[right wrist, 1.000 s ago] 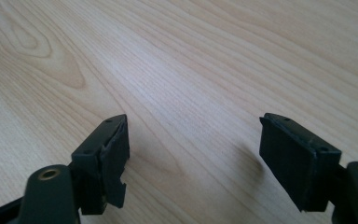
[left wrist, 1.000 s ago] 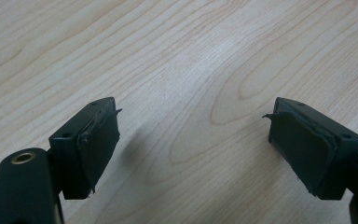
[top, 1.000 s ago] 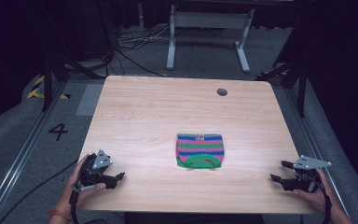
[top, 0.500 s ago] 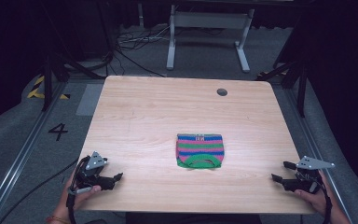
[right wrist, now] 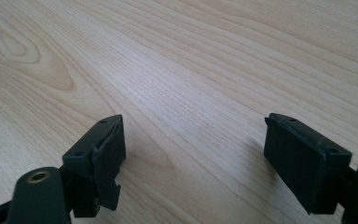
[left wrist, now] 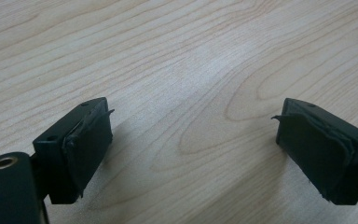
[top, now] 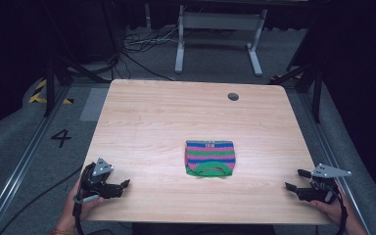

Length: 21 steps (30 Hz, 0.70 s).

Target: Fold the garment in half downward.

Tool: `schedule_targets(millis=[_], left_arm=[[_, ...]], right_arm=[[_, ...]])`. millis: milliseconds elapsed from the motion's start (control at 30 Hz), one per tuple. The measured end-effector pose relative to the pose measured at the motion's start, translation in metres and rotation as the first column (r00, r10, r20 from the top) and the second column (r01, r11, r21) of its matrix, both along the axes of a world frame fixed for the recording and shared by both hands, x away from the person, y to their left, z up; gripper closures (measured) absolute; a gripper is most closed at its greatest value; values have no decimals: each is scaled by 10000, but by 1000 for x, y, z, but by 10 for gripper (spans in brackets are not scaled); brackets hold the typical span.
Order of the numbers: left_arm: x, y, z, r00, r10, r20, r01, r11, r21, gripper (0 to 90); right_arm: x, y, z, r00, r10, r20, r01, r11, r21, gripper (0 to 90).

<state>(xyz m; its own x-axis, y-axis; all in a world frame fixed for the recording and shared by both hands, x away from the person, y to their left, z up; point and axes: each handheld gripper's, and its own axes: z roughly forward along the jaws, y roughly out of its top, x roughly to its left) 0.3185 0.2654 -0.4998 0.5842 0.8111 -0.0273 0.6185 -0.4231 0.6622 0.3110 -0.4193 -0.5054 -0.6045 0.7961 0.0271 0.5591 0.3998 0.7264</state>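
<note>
Left hand-held gripper (top: 120, 186) and right hand-held gripper (top: 294, 181) at table (top: 152, 122) corners, jaws apart; striped cloth (top: 210, 157) between

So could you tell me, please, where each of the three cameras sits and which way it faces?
High view: above the person's side, looking forward and down on the table and striped cloth; both hands hold the left gripper and right gripper.
Left gripper view: rides the left gripper, looking along its open jaws at bare wood.
Right gripper view: rides the right gripper, open jaws over bare wood.
Shared: both gripper views show the same tabletop grain.
</note>
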Motion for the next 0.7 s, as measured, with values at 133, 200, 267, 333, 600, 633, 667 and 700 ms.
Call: schedule_targets(millis=[133, 200, 267, 333, 600, 633, 667, 700], left_arm=[[0, 0, 0, 10000, 4, -29, -4, 10000, -5, 106], [0, 0, 0, 10000, 10, -33, -10, 10000, 8, 103], [0, 0, 0, 10000, 43, -58, -43, 10000, -1, 98], [1, -1, 0, 9999, 101, -85, -101, 9999, 10, 88], [1, -1, 0, 9997, 253, -64, -252, 9997, 58, 73], [1, -1, 0, 9996, 281, -86, -280, 9996, 84, 69], [1, -1, 0, 9995, 291, -138, -289, 9995, 109, 64], [1, -1, 0, 9994, 324, -113, -322, 9994, 102, 59]], right_arm=[[2, 1, 0, 10000, -27, 13, 27, 10000, -17, 202], [2, 1, 0, 10000, -27, 12, 27, 10000, -16, 202], [2, 1, 0, 10000, -29, 13, 29, 10000, -18, 202], [2, 1, 0, 10000, -26, 15, 26, 10000, -19, 202], [2, 2, 0, 10000, 44, 9, -44, 10000, -39, 193], [2, 2, 0, 10000, 48, 12, -48, 10000, -40, 193], [2, 2, 0, 10000, 45, 18, -45, 10000, -45, 193], [2, 2, 0, 10000, 47, 14, -47, 10000, -43, 193]])
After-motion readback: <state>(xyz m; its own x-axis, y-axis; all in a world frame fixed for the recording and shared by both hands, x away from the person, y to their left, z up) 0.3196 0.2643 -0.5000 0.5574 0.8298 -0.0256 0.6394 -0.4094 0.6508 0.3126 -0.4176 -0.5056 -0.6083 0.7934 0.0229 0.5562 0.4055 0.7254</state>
